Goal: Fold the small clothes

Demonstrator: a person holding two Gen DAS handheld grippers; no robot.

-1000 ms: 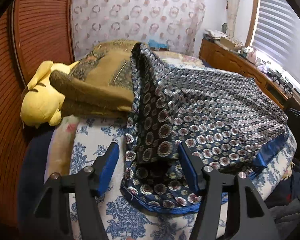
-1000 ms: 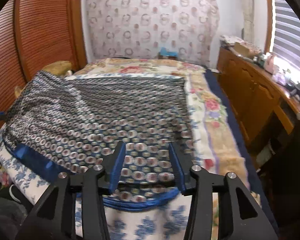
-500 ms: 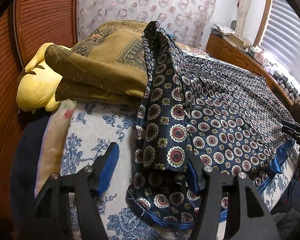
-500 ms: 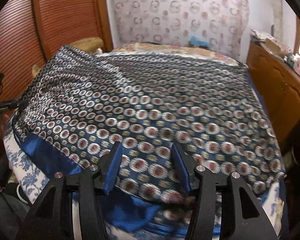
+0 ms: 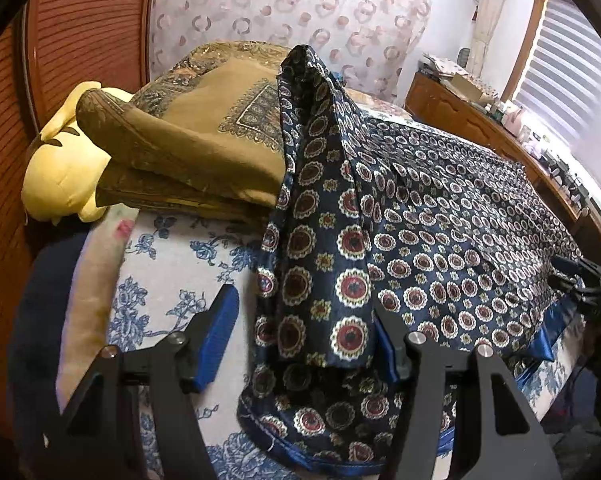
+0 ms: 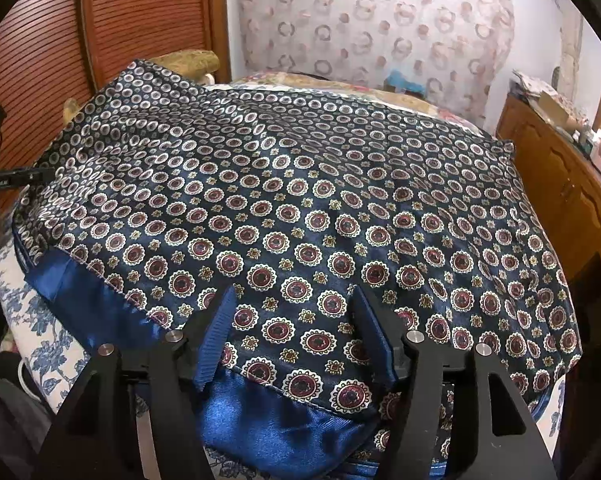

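Note:
A navy cloth (image 6: pixel 300 184) printed with red and white medallions lies spread over the bed, its plain blue underside (image 6: pixel 276 420) showing at the near edge. My right gripper (image 6: pixel 294 294) hovers at that edge. Its jaws are opening, the cloth lies between them, and the pads do not press it. In the left wrist view the cloth (image 5: pixel 440 208) runs off to the right, and a folded corner (image 5: pixel 324 300) hangs between the fingers of my left gripper (image 5: pixel 302 304). Those jaws are closing. The corner rests against the right finger, and the left pad (image 5: pixel 216 340) stands apart from it.
A folded brown patterned blanket (image 5: pixel 204 140) and a yellow plush toy (image 5: pixel 60 176) sit at the bed's left, on a blue floral sheet (image 5: pixel 168 272). Slatted wooden doors (image 5: pixel 80 32) stand behind. A cluttered wooden dresser (image 6: pixel 560 184) runs along the right.
Both grippers have come down closer to the cloth, the right one farther, sliding over it. The cloth now lies flatter, and the right jaws stand wider.

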